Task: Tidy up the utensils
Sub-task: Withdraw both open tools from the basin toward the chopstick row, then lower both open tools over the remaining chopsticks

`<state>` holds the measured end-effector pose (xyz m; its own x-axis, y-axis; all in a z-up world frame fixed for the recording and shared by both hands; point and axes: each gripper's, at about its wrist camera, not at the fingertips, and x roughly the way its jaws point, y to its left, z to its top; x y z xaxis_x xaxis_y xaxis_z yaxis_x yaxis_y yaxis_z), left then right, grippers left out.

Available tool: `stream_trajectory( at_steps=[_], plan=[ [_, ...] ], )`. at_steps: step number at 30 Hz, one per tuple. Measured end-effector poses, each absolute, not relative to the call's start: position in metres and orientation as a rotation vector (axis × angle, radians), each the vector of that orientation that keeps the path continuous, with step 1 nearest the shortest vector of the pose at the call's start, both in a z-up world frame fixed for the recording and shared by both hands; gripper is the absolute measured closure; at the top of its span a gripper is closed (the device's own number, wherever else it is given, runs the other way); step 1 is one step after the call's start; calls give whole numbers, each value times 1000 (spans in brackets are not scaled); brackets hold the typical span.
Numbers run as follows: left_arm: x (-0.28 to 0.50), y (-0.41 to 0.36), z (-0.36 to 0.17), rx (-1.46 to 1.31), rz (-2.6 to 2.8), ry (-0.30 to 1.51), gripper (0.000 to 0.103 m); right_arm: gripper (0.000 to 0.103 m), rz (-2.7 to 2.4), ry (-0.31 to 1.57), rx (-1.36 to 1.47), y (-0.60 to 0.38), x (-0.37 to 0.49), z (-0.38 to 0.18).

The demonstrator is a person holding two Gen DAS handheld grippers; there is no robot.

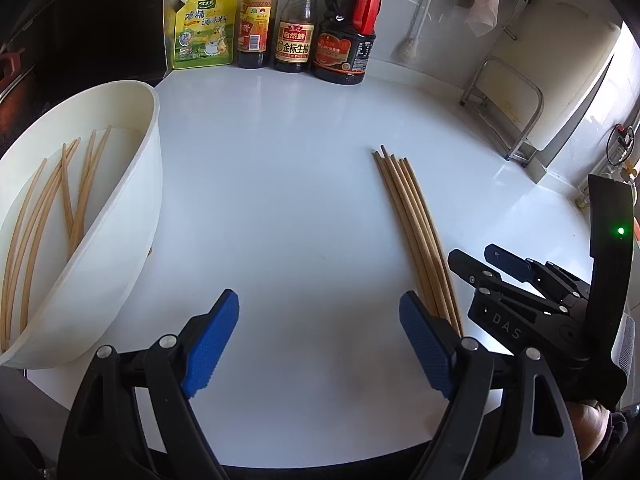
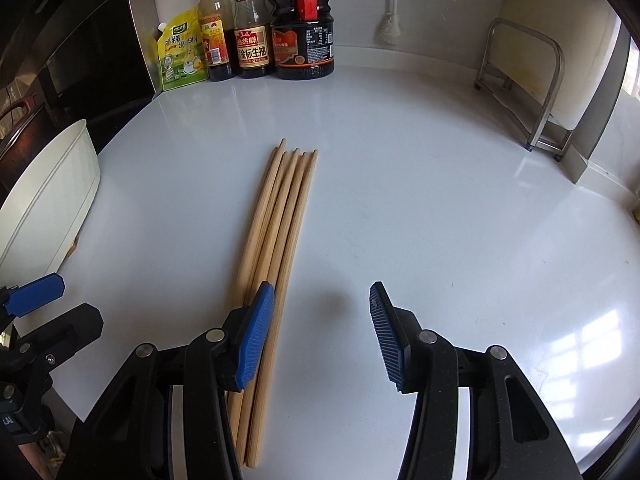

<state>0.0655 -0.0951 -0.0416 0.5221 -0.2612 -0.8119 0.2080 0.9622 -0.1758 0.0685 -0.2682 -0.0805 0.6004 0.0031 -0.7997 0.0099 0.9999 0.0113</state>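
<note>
Landmark: loose bundle of wooden chopsticks (image 2: 276,216) lying flat on the white countertop (image 2: 440,208), tips pointing toward the back wall.
Bundle count: five tips visible, sticks side by side and touching.
Left gripper (image 1: 318,344): just left of the bundle's near end; jaws wide apart, nothing between the blue pads, only bare counter. Its right pad sits in front of the bundle's near ends; cannot tell whether it touches them.
Right gripper (image 2: 322,336): over the bundle's near end, jaws partly apart, nothing clamped. Its left pad overlaps the sticks in the right wrist view; the gap between the pads lies to the right of the bundle.
White bin (image 1: 132,208): well left of the bundle, on the same counter; more chopsticks (image 1: 76,192) lie loose inside it, some crossing.
Sauce bottles (image 2: 250,24): beyond the bundle's far tips, in a row against the back wall; three bottles, the rightmost dark with a red handle.
Yellow pouch (image 1: 202,28): left end of that row.
Metal rack (image 2: 532,92): well right of the bundle, by the wall.
</note>
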Motion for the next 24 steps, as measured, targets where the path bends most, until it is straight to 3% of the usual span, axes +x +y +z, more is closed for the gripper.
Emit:
stream_trajectory(
  at_steps=[24],
  plan=[
    [86,-134,-57,-58,-303,993,22,52,-27,929,66,-300,66,-87]
  ],
)
